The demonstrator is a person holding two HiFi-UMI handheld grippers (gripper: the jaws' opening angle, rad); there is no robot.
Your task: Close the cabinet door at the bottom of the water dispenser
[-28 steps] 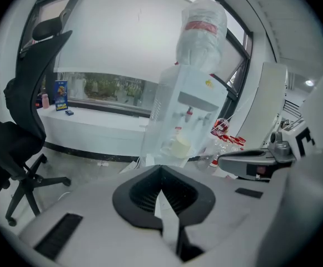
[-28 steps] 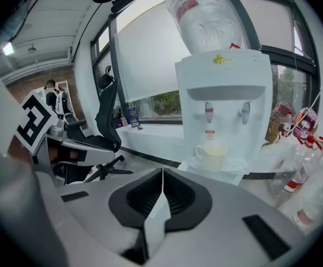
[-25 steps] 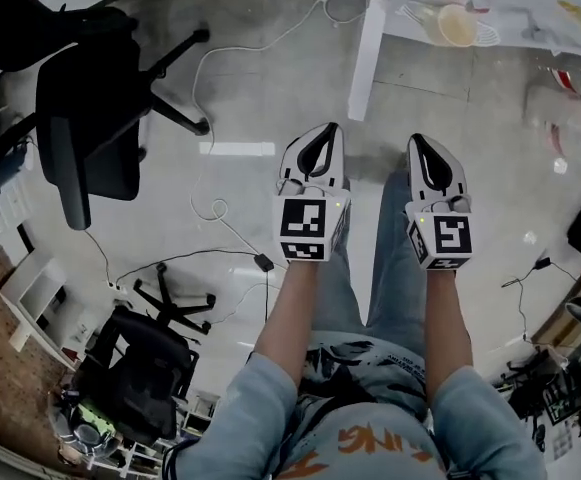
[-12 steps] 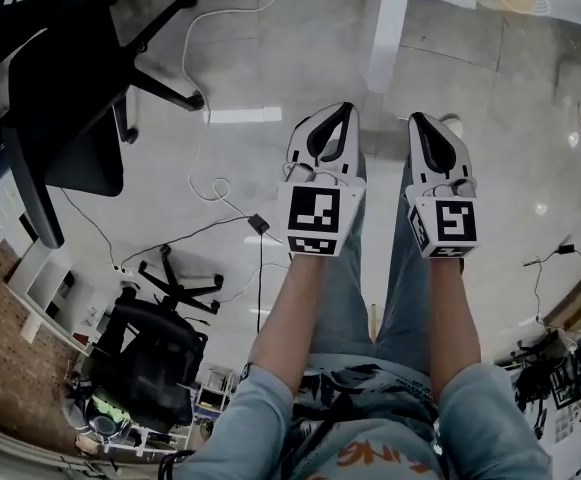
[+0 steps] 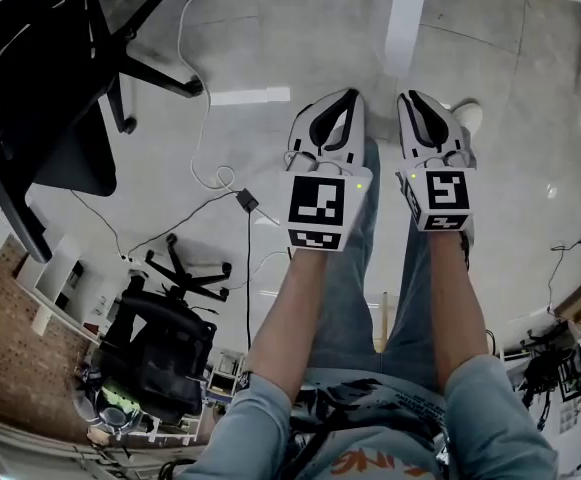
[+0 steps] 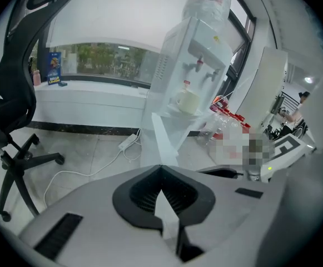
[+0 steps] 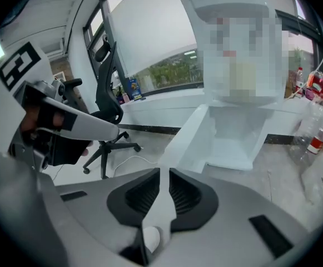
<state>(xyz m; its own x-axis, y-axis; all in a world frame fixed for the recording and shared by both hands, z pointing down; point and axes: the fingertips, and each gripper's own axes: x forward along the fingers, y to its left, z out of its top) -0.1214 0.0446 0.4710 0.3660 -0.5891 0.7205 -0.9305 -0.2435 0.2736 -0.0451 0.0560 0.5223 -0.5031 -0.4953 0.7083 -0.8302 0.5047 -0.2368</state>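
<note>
Nearest: left gripper, jaws together at the tips, nothing in them. Right gripper is all but together too, only a hairline slit, also empty. In the head view both are held side by side in front of me over bare floor, angled downward. No task thing shows in that view.

Next out: door. It stands open, well apart from both grippers, nothing touching it. It's an upright panel, hinged on the left side of the cabinet, with its free edge swung out toward me. In the right gripper view I see the door just left of the jaw line, and the open cabinet is to its right. In the left gripper view the door is nearly edge-on, almost dead ahead.

My read: closing means pushing the free edge rightward and away, into the cabinet. The left gripper looks better placed for the door's outer face. Which one is nearer I can't tell.

Farther: dispenser above the cabinet, bottles on the floor at its right, chair off to the left.
</note>
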